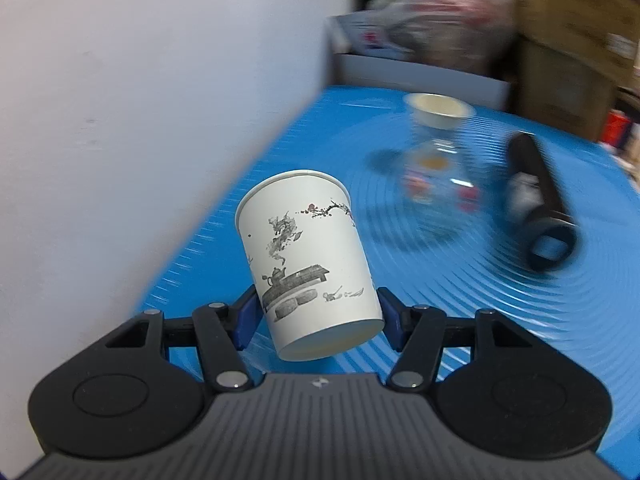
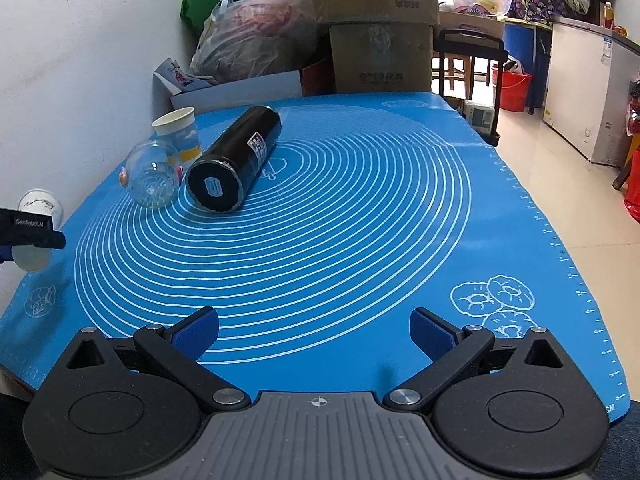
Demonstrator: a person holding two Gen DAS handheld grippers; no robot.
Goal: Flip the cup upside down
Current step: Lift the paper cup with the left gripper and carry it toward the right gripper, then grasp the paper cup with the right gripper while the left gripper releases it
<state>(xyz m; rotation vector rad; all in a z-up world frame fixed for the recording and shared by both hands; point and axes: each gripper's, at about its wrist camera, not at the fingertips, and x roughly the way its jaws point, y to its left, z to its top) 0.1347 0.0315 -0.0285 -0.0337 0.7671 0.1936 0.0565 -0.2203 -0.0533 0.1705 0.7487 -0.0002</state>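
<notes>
left gripper (image 1: pixel 318 312) clamps the tilted paper cup (image 1: pixel 308 256); right gripper (image 2: pixel 315 334) gapes wide, holding nothing.

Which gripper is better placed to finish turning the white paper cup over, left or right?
Left. The left gripper already clamps the white paper cup, lifted off the blue mat. The right gripper is open, empty, far from it.

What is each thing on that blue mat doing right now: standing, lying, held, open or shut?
White paper cup with ink drawing: held off the mat, tilted.
Left gripper: shut on that cup.
Right gripper: open, holding nothing.
Black cylindrical flask: lying on its side.
Clear glass jar: lying on its side.
Paper cup with blue and yellow print: upright, mouth up.
</notes>
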